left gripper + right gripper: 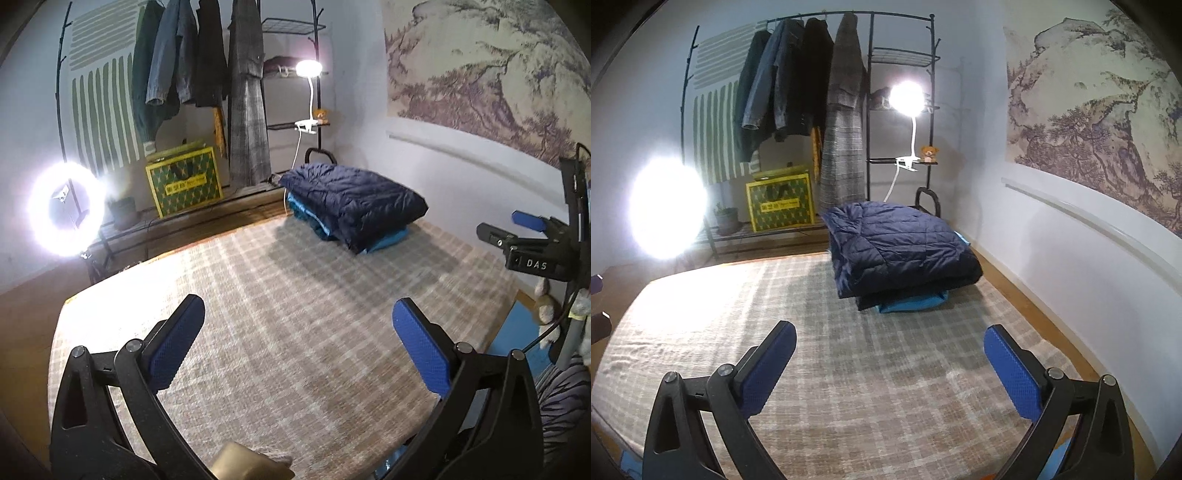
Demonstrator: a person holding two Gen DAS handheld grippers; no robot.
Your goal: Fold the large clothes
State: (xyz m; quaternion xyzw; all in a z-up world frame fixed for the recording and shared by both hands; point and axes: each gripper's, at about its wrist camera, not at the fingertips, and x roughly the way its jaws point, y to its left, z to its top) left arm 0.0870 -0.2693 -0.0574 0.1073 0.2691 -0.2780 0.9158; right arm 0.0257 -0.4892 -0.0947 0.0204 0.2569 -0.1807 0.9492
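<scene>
Left claw [298,334] and right claw [890,354] both gape wide and hold nothing, hovering above the bare plaid rug [849,387]. The folded navy jacket [901,247] lies stacked on a blue garment [912,302] at the rug's far edge, apparently set aside to free working space.

At six o'clock a tan object [251,463] was cut off by the frame's edge. The blue garment [912,302] lay mostly hidden beneath the folded navy jacket [901,247]. At nine o'clock, glare swallowed the ring light [666,210].
</scene>
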